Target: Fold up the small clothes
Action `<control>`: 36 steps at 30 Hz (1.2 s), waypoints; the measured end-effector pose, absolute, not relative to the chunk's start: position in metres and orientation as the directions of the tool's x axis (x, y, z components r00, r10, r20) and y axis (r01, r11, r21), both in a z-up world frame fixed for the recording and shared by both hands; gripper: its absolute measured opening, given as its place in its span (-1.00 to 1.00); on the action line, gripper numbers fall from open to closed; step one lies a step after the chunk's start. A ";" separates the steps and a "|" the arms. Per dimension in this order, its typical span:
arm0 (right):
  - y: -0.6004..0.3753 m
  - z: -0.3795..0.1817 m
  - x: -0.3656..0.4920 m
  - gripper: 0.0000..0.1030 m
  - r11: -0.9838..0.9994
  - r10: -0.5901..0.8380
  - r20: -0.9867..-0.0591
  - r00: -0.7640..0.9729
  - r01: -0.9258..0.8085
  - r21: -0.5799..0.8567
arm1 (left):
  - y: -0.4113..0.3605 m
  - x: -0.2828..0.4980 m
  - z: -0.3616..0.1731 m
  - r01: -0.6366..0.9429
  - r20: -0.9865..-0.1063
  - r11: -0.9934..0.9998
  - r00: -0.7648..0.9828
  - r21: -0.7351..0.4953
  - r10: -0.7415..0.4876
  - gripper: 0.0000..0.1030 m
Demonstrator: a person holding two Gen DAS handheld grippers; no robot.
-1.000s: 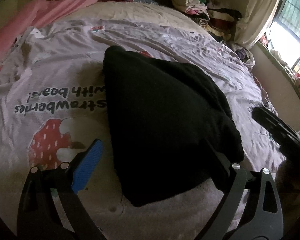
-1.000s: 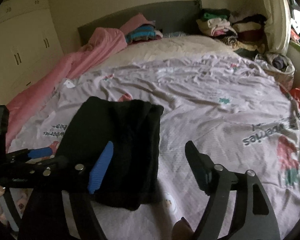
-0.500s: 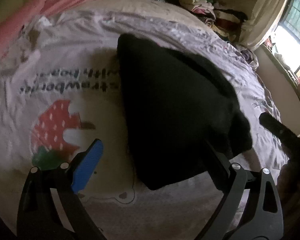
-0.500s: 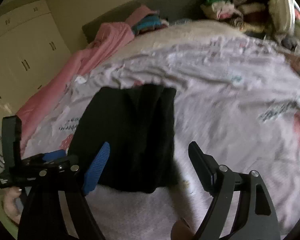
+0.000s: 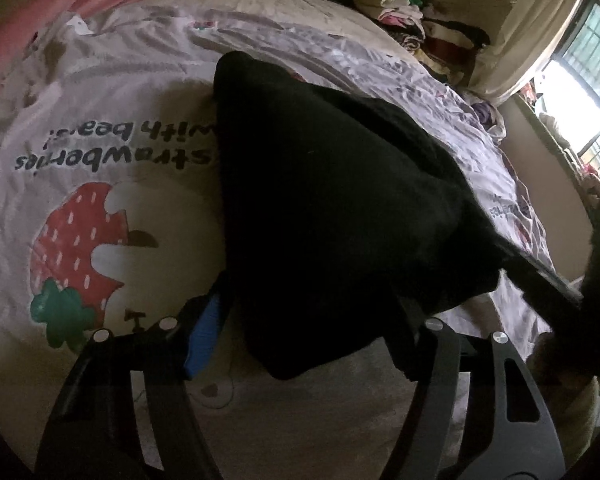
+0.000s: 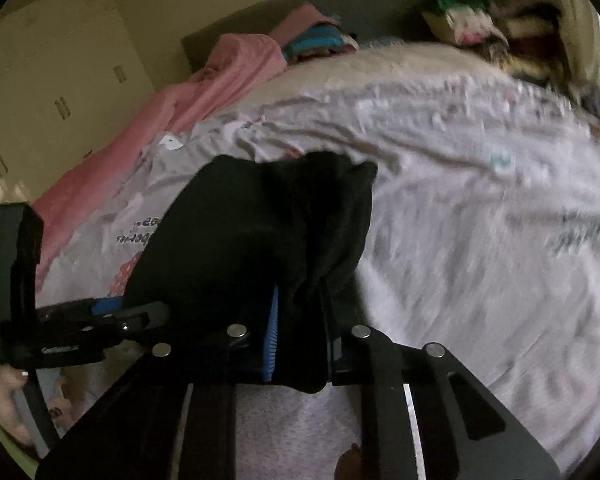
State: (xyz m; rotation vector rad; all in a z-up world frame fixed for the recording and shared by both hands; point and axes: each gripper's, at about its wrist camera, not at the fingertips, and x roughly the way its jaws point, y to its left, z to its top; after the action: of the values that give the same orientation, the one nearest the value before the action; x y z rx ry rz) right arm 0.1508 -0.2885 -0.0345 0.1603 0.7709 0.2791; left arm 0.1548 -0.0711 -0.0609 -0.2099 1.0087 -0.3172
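A folded black garment (image 5: 332, 208) lies on the pale printed bed sheet (image 5: 100, 128). Its near edge lies between the fingers of my left gripper (image 5: 304, 340), whose jaws stand apart around the thick fold, the blue pad (image 5: 202, 340) against its left side. In the right wrist view the same garment (image 6: 260, 240) is pinched at its near right corner by my right gripper (image 6: 300, 340), jaws closed on the bunched cloth. The left gripper (image 6: 108, 312) shows there at the garment's left edge.
A pink blanket (image 6: 204, 92) lies along the left of the bed. Stacks of clothes (image 5: 412, 16) sit at the far right by the curtain and window. A wardrobe (image 6: 52, 80) stands at left.
Both grippers moved forward onto the garment's near edge. The right gripper went from wide open to closed on the right corner. The left jaws narrowed around the left part.
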 end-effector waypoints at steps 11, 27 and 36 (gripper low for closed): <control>-0.305 -0.068 0.157 0.07 0.958 0.279 -0.732 0.622 -0.135 0.251 | -0.085 0.153 -0.076 0.187 -0.824 0.945 0.465 -0.267 -0.325 0.29; -0.325 -0.057 0.292 0.29 0.919 0.295 -0.784 0.546 0.063 0.390 | -0.077 0.168 -0.036 0.195 -0.779 0.960 0.561 -0.203 -0.279 -0.09; -0.293 -0.020 0.288 -0.77 0.952 0.273 -0.699 0.661 -0.083 0.294 | -0.076 0.171 -0.044 0.194 -0.782 0.958 0.554 -0.210 -0.284 -0.10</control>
State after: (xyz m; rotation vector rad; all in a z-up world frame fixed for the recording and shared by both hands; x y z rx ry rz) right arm 0.2877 -0.2926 -0.0197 0.2460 0.8259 0.2035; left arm 0.1712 -0.0759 -0.0441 -0.1030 0.9422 -0.2828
